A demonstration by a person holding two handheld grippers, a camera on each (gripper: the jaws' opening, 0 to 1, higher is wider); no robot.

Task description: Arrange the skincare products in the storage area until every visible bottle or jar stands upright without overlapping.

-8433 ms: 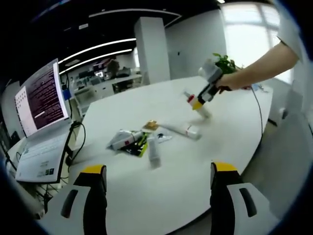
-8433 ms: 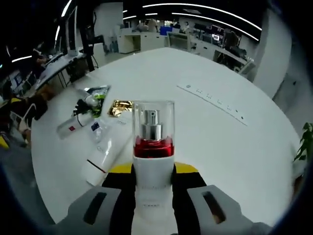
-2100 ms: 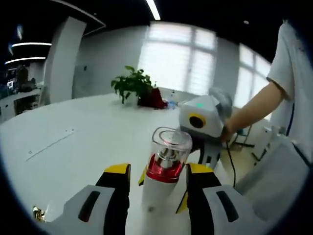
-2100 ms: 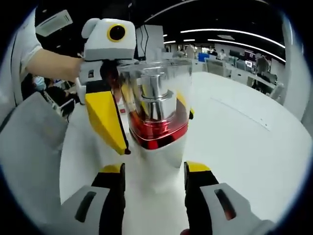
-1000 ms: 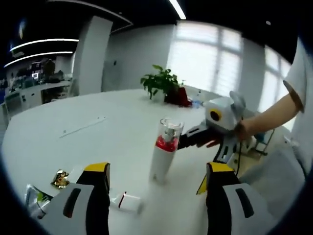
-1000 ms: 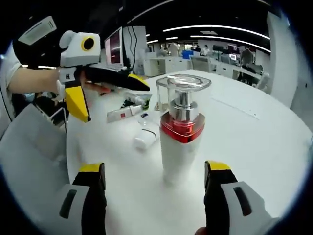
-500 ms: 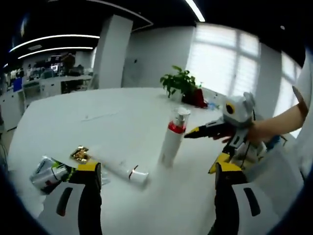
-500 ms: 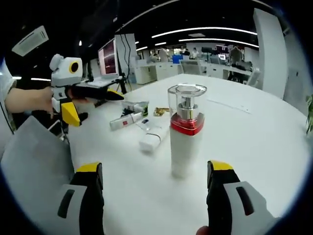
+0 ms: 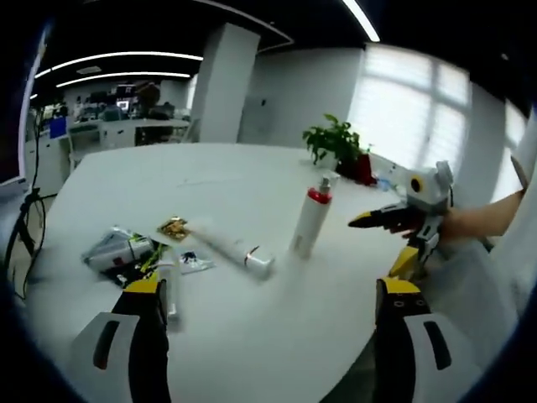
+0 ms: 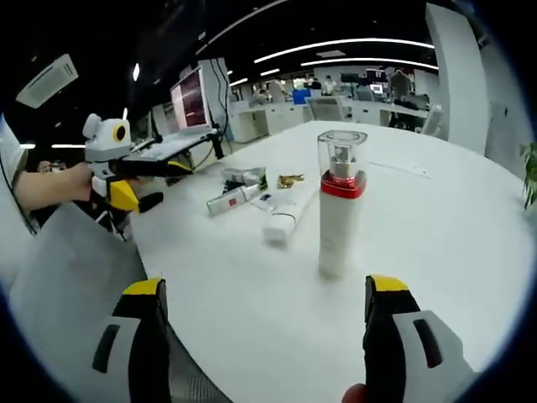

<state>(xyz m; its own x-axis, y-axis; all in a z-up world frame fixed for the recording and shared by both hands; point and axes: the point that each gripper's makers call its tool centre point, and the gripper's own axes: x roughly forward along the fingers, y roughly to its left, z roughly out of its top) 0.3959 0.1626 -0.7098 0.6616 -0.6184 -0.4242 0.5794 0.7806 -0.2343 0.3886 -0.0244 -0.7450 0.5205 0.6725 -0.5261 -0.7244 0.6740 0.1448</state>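
- The bottle [image 10: 340, 204] stood upright on the desk [image 10: 252, 294]: white body, red collar, clear cap.
- A white tube [image 9: 235, 248] lay flat beside it.
- Both grippers [image 9: 273, 290] [image 10: 264, 290] had jaws wide, holding nothing.

A white pump bottle [image 10: 340, 206] with a red collar and clear cap stands upright on the white table, apart from the other products. Just beside it a white tube [image 9: 237, 248] with a white cap lies flat on its side. Farther off, a slim white tube [image 9: 169, 285], a grey tube [image 9: 113, 249] with a red mark, a green sachet [image 9: 149, 259] and a gold foil packet [image 9: 174, 227] lie flat, clustered together.
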